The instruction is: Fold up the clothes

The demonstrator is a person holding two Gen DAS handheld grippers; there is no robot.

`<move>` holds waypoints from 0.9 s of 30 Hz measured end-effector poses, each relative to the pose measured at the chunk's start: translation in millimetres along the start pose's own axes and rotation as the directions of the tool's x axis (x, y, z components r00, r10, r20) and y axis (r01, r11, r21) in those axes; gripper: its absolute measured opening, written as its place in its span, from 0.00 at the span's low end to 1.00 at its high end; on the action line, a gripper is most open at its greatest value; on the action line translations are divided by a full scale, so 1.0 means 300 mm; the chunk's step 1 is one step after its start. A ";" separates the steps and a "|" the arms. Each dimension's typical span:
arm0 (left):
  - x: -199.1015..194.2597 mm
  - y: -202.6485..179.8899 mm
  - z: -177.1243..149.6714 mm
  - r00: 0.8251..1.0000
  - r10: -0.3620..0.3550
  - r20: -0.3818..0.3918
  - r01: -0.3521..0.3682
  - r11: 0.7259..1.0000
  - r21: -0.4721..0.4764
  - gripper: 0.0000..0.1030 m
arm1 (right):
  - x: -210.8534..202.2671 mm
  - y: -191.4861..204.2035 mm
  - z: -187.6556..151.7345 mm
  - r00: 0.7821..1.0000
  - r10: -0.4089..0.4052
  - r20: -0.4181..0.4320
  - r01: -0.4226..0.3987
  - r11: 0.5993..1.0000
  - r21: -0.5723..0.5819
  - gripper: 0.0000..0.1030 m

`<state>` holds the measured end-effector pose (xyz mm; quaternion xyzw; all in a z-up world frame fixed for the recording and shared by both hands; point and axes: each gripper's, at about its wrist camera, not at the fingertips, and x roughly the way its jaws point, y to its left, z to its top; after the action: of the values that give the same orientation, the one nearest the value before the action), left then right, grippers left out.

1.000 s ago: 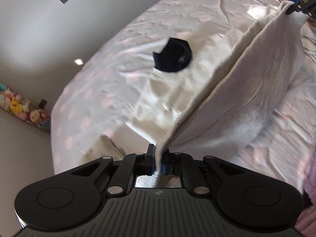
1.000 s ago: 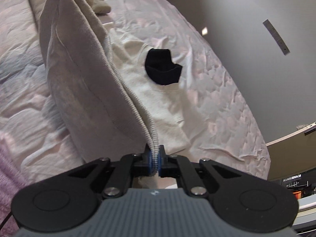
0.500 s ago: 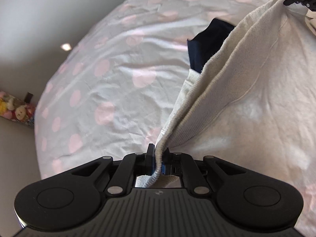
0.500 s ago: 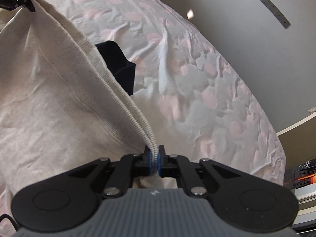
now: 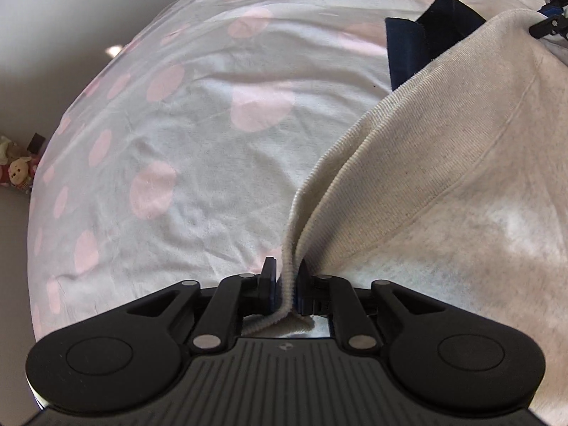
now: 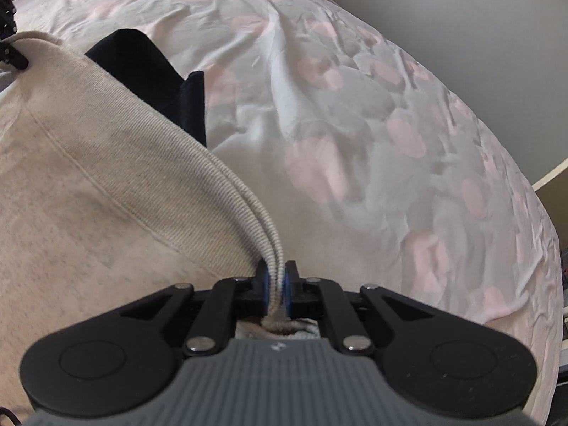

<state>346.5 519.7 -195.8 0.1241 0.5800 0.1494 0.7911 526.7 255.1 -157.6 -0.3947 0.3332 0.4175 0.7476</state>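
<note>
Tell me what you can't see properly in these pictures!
- Dark navy cloth: left wrist view, mostly hidden behind the cream ribbed-hem sweater; what garment it is stays unclear.
- Sweater's lower half: both views, cut off by the frame edge and the grippers' black bodies.
- Plush toys: left wrist view, too small at the edge.
- Polka-dot bedsheet: right wrist view, blurred.
- Left gripper, right gripper: jaws opening, hem between them.

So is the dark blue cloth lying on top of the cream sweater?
No, the cream sweater hem covers part of the dark blue cloth.

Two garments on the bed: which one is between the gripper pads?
The cream sweater, ribbed hem between both pads as they open. The dark navy garment lies untouched, half hidden behind the sweater.
</note>
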 end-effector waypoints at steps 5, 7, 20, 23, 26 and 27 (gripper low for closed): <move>-0.134 0.077 -0.026 0.997 0.033 0.065 -0.026 0.994 -0.104 0.43 | -0.093 -0.064 0.002 1.000 -0.022 0.004 0.021 0.995 0.098 0.40; -0.198 0.101 -0.037 0.993 0.085 0.086 -0.071 0.986 -0.154 0.43 | -0.143 -0.083 0.001 0.999 -0.044 0.013 0.042 0.990 0.132 0.50; -0.547 0.061 -0.265 0.988 0.036 0.150 0.013 0.950 -0.313 0.44 | -0.548 -0.134 -0.174 0.994 -0.077 0.081 0.038 0.915 0.402 0.58; -0.585 0.023 -0.364 0.982 0.009 0.190 0.068 0.916 -0.396 0.45 | -0.606 -0.098 -0.285 0.993 -0.041 0.109 -0.015 0.880 0.475 0.58; -0.604 -0.014 -0.467 0.974 -0.011 0.225 0.123 0.864 -0.488 0.46 | -0.646 -0.056 -0.404 0.990 -0.011 0.137 -0.067 0.833 0.549 0.58; -0.600 -0.025 -0.501 0.973 -0.012 0.231 0.134 0.843 -0.521 0.46 | -0.654 -0.041 -0.445 0.990 -0.004 0.144 -0.081 0.815 0.574 0.58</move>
<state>152.8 447.8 -84.5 -0.1072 0.4296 0.2594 0.8583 430.7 64.1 -53.7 -0.1124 0.3994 0.3381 0.8447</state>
